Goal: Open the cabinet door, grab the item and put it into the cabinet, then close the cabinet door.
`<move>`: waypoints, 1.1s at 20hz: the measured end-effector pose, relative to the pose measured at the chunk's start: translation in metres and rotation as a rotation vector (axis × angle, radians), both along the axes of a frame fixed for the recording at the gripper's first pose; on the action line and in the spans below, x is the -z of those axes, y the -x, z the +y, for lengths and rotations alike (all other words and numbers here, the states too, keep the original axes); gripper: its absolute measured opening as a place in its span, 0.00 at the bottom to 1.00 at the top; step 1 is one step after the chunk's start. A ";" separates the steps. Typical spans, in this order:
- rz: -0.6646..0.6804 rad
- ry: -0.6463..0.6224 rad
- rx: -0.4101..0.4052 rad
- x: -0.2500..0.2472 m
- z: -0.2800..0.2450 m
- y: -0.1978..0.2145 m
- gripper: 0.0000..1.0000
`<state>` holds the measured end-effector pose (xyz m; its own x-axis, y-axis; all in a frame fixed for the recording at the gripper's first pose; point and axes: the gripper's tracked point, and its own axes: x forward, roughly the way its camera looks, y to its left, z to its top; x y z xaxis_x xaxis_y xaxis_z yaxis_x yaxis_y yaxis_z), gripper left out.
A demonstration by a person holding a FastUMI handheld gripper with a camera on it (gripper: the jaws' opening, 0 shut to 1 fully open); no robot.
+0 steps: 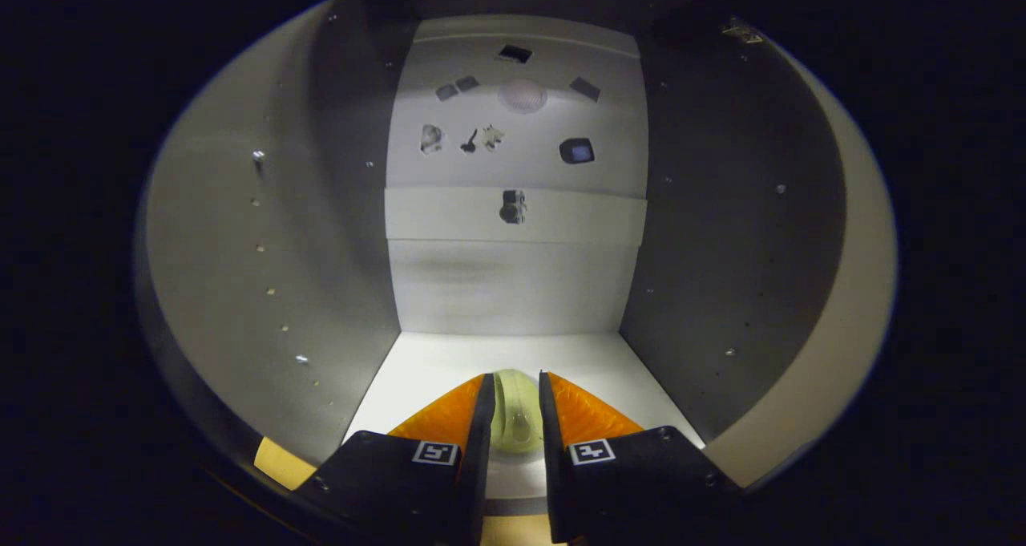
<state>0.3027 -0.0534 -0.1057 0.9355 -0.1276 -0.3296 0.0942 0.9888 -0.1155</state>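
Observation:
My gripper [513, 386] reaches into the open cabinet, with its two fingers pressed on a pale green, translucent item [515, 418] held between them. The item sits low over the white cabinet floor [449, 370], close to the front of the compartment; whether it rests on the floor I cannot tell. The cabinet's back wall [513, 281] stands beyond the fingers. The grey left side wall [264, 273] and right side wall [721, 249] flank the gripper.
The back wall carries several small holes and fittings, among them a dark fixture [513, 207] on a horizontal rail. Rows of shelf-pin holes [272, 289] run down the left wall. A strip of tan surface [280, 462] shows below the cabinet's front edge.

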 end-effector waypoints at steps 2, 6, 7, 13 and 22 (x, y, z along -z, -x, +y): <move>-0.028 -0.005 -0.005 -0.019 0.005 0.029 0.35; -0.079 -0.015 -0.002 -0.050 0.015 0.092 0.35; -0.086 -0.013 0.005 -0.055 0.017 0.109 0.35; -0.193 -0.030 0.009 -0.087 0.035 0.199 0.65; -0.292 0.005 0.201 -0.122 -0.033 0.344 0.98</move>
<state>-0.0412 -0.0862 0.0167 0.9461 -0.3197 -0.0510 0.3167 0.9466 -0.0603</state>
